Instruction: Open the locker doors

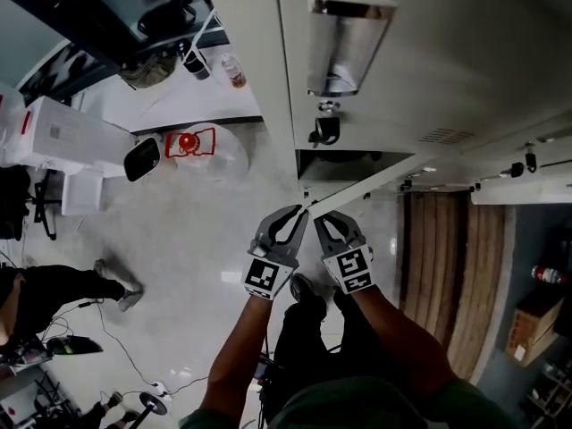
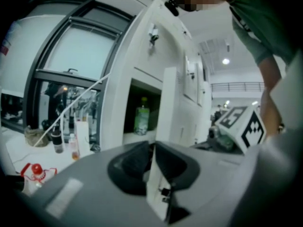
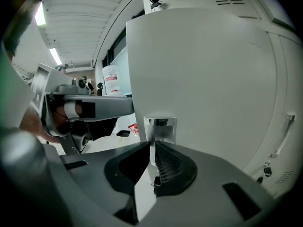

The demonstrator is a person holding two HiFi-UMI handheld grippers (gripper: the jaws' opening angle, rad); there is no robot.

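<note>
Your left claw (image 1: 298, 214) and right claw (image 1: 322, 220) are both clamped side by side on the free edge of the half-open locker door (image 1: 375, 182), whose panel runs away from you to the right side of its compartment (image 1: 353, 164), so it likely swings rightward.

Left gripper (image 1: 296, 215) and right gripper (image 1: 321, 221) side by side on the locker door (image 1: 375, 180) edge — bottle (image 2: 141, 115) in compartment (image 2: 152, 90) beyond

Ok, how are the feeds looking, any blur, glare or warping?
Head view: dim below, person's arms nearly black, locker door seen edge-on. Left gripper view: fisheye with dark corners, bright window, left gripper body soft. Right gripper view: door face bowed, metal handle mirror-bright.
</note>
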